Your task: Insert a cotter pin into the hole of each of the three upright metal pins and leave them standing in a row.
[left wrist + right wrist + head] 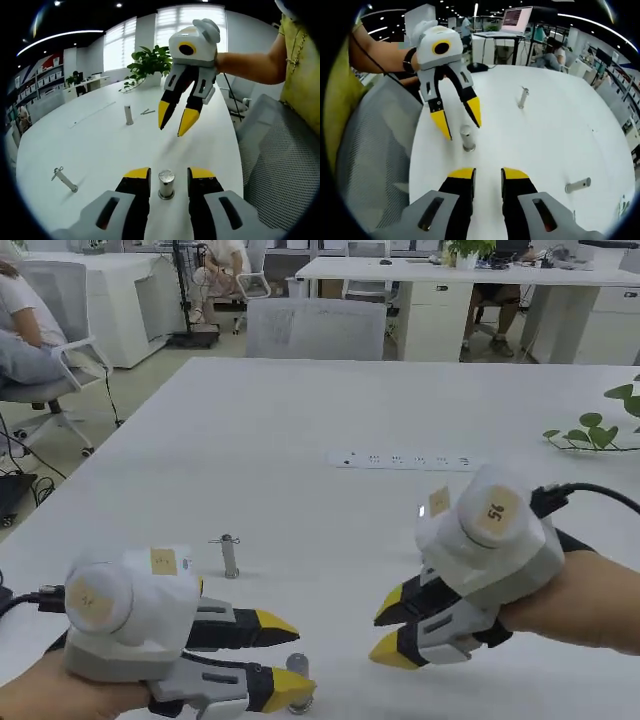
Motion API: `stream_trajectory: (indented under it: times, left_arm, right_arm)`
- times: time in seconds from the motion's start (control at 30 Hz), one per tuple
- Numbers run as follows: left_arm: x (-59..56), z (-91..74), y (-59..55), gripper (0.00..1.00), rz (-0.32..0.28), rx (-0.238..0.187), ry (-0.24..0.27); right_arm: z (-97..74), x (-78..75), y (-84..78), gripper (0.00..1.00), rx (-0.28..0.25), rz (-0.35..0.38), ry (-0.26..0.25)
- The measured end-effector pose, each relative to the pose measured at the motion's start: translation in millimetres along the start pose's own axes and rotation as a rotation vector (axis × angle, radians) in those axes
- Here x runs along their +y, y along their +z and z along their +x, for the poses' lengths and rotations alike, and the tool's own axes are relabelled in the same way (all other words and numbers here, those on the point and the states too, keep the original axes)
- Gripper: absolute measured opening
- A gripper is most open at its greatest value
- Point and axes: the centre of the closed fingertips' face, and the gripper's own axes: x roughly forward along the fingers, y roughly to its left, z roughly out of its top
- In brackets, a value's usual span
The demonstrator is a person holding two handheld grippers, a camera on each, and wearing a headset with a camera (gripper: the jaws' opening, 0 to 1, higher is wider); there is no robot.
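Note:
A short steel pin [166,184] stands upright between the jaws of my left gripper [168,174], which is open around it with a gap on each side. In the head view this pin [297,672] is near the table's front edge by the left gripper [283,655]. My right gripper [390,625] hovers open and empty just to the right, tips pointing at the pin [467,137]. A second pin [230,555] stands farther back with a cotter pin through its top. A third pin [129,115] stands upright beyond the right gripper [175,119]. Loose cotter pins [146,112] lie beside it.
A white power strip [400,460] lies across the middle of the white table [300,420]. A potted plant [600,425] reaches in at the right edge. Office chairs [315,328] and seated people are beyond the far edge.

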Motion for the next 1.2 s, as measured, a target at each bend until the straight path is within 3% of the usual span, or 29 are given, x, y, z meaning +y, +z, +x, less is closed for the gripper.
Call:
stream_trajectory:
  times: [0.2,0.4,0.6,0.67,0.8,0.87,1.03,1.2]
  left_arm:
    - [4.6,1.1,-2.1,0.19,-0.004,0.003,0.021]
    - [7.1,1.7,0.2,0.19,-0.007,-0.005,0.027]
    - [7.6,2.6,-2.8,0.17,-0.002,0.004,0.027]
    - [6.6,3.0,-4.4,0.16,0.001,0.008,0.024]
    - [6.3,2.8,-6.2,0.14,0.004,0.011,0.022]
    - [7.0,2.6,-6.9,0.12,0.008,0.014,0.021]
    - [6.2,3.3,-7.0,0.12,0.018,0.017,0.011]
    - [6.7,3.7,-7.5,0.12,0.029,0.018,-0.009]
  right_arm:
    - [-15.1,-13.5,-6.2,0.21,-0.010,0.033,-0.043]
    - [-28.2,-30.8,-19.7,0.21,-0.003,0.062,-0.092]
    - [-62.2,-69.3,-49.6,0.21,0.049,0.107,-0.204]
    - [-76.3,-84.2,-64.9,0.21,0.097,0.111,-0.256]
    - [-97.3,-108.1,-84.6,0.21,0.132,0.143,-0.306]
    - [-104.9,-119.2,-97.2,0.21,0.181,0.143,-0.331]
    - [-104.2,-133.7,-110.1,0.20,0.213,0.161,-0.327]
    - [-90.9,-142.5,-132.5,0.18,0.280,0.198,-0.290]
